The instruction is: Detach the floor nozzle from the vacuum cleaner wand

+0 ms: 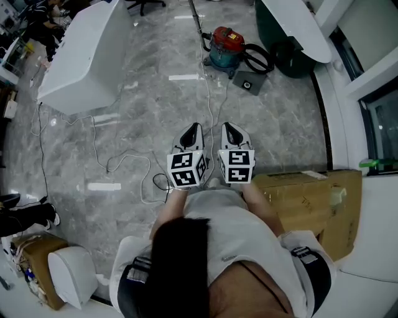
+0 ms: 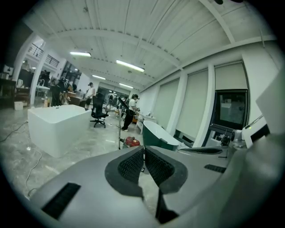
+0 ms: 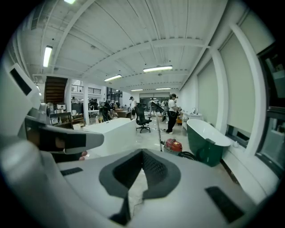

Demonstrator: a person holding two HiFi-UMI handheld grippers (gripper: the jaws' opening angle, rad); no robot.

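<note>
1. While a person stands on the grey marble floor (image 1: 143, 105), the left gripper (image 1: 193, 129) and right gripper (image 1: 229, 128) are held side by side in front of the body, near each other but not touching.
2. Both claws are pinched narrow, with the ribbed pads (image 2: 131, 165) together and nothing between them.
3. The red vacuum cleaner (image 1: 225, 45) sits well ahead of both grippers, between a white bathtub (image 1: 87, 49) and a green bathtub (image 3: 205, 147). Its thin wand (image 1: 196, 18) rises beside it, and a black hose (image 1: 260, 60) is looped at its side.
4. A flat grey piece (image 1: 250, 82) lies just beside the canister; whether it is the floor nozzle cannot be told.
</note>
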